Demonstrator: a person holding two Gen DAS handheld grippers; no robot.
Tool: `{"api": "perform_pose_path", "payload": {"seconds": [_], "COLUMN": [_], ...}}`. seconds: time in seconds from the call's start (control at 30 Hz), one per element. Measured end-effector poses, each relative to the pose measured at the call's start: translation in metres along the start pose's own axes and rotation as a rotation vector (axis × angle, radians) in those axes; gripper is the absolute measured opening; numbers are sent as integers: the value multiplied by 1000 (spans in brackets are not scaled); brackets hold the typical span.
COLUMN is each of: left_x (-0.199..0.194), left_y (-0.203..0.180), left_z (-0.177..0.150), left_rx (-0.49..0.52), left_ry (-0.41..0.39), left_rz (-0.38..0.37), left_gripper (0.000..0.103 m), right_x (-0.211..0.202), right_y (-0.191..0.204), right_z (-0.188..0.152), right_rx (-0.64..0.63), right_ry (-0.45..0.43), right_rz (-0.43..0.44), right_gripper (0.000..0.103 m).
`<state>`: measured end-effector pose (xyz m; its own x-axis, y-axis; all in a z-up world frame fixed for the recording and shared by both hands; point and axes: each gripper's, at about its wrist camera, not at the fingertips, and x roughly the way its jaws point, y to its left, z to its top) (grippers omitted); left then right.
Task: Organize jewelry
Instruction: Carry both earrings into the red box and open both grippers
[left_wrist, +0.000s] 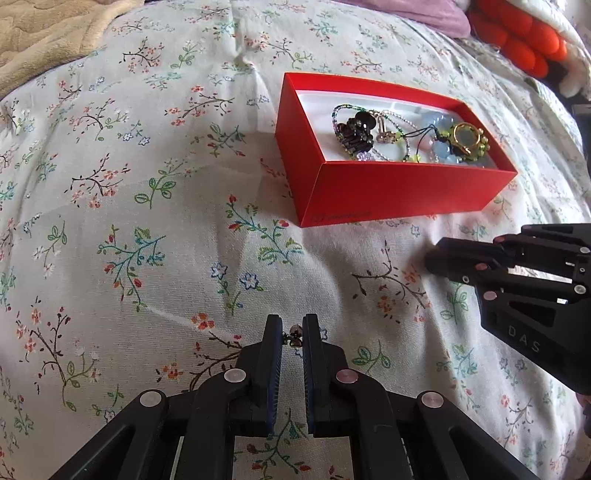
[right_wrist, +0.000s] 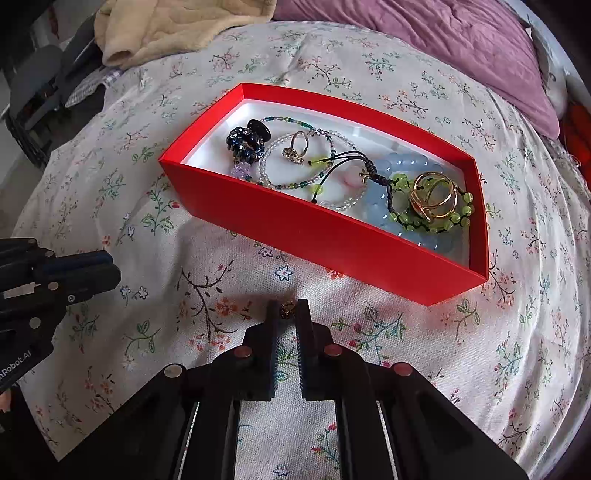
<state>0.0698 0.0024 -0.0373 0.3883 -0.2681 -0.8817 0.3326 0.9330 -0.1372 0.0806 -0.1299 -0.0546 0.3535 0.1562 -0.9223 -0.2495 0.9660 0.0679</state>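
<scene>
A red box lies on the floral bedspread and holds several pieces: beaded bracelets, a dark hair clip, a gold ring, pale blue beads. My left gripper is shut on a small dark earring just above the bedspread, in front of the box. My right gripper is shut on a small gold earring near the box's front wall. Each gripper shows in the other's view, the right gripper and the left gripper.
The floral bedspread covers the bed. A beige blanket lies at the far left, a purple pillow at the far right, and an orange plush item beyond the box.
</scene>
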Motion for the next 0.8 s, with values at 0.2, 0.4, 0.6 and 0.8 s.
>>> {"api": "perform_pose_path", "payload": {"seconds": [0.2, 0.4, 0.6, 0.8], "left_x": [-3, -6, -11, -21], "left_y": [2, -1, -7, -13], "left_z": [1, 2, 3, 9], "left_rx": [-14, -19, -19, -16], "left_ry": [-1, -5, -12, -34], "left_rz": [3, 0, -10, -10], "left_gripper": [5, 5, 5, 5], "right_x": [-10, -23, -39, -60], "right_y": [3, 0, -6, -14], "right_z": [-3, -6, -7, -5], "right_rx": [9, 35, 73, 108], "right_ry": [6, 14, 8, -35], "right_rz": [28, 41, 60, 84], "right_gripper": [9, 9, 9, 9]}}
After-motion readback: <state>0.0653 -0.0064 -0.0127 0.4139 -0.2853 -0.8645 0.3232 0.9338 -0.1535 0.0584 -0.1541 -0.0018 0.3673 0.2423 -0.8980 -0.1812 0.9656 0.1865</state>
